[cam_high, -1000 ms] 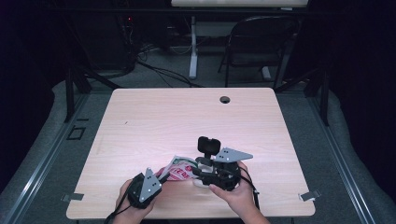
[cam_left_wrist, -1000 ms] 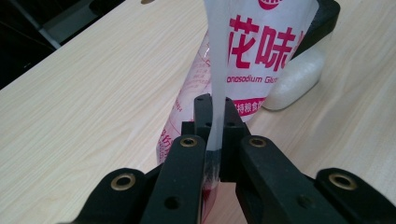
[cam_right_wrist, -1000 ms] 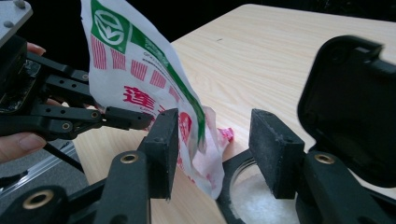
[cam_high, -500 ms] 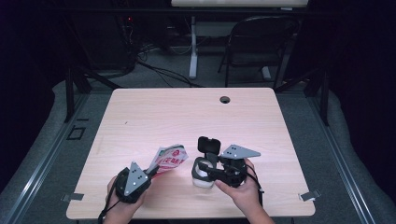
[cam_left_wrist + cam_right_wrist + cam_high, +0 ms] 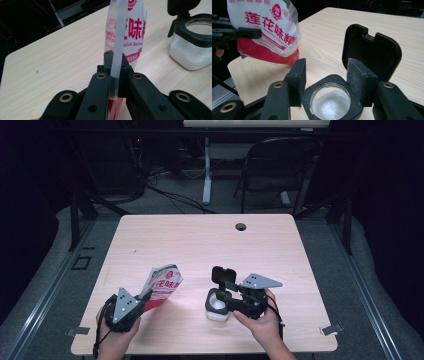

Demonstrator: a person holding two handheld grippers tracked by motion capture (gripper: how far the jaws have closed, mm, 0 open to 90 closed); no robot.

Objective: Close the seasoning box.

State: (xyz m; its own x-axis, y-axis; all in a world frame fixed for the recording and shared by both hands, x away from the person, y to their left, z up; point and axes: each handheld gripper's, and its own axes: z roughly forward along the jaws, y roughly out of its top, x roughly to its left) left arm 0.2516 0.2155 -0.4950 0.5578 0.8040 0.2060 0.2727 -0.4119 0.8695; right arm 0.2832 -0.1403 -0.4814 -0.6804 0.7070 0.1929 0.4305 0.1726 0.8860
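Dark room, pale wood counter [image 5: 200, 245] with one cable hole [image 5: 241, 226] near the far edge; all the action sits along the near edge.

Left gripper [image 5: 113, 82]: fingers [image 5: 96, 95] pressed together on the clear seam strip of the red-and-white seasoning bag [image 5: 162, 285], pinching it edge-on. Bag hangs above the counter near the near-left corner, long axis tilted, top leaning toward the far-right. In the right gripper view the bag [image 5: 267, 30] floats clear of the wood, off to that camera's left.

Right gripper [image 5: 325, 82]: fingers [image 5: 362, 80] spread on either side of the jar's black collar, with gaps at both pads as far as I can see, so not clamping. They have just been opening; the jar sits between them. One pad is dusted with white powder.

Jar [image 5: 218, 306]: clear, square, upright on the counter, near edge, right of centre. Flip lid [image 5: 223, 275] stands open on the far side. Mouth [image 5: 330, 100] is unobstructed, white granules inside, partly full.

Key relation: the bag is well apart from the jar, left of it, no overlap with the mouth. My read is that any pour needs the left hand to carry the bag rightward over the opening and tip its top down; the left hand is the one that must travel. The right hand is already at the jar, only steadying. Risk: the open lid sits on the far side, so approach from the left or near side.
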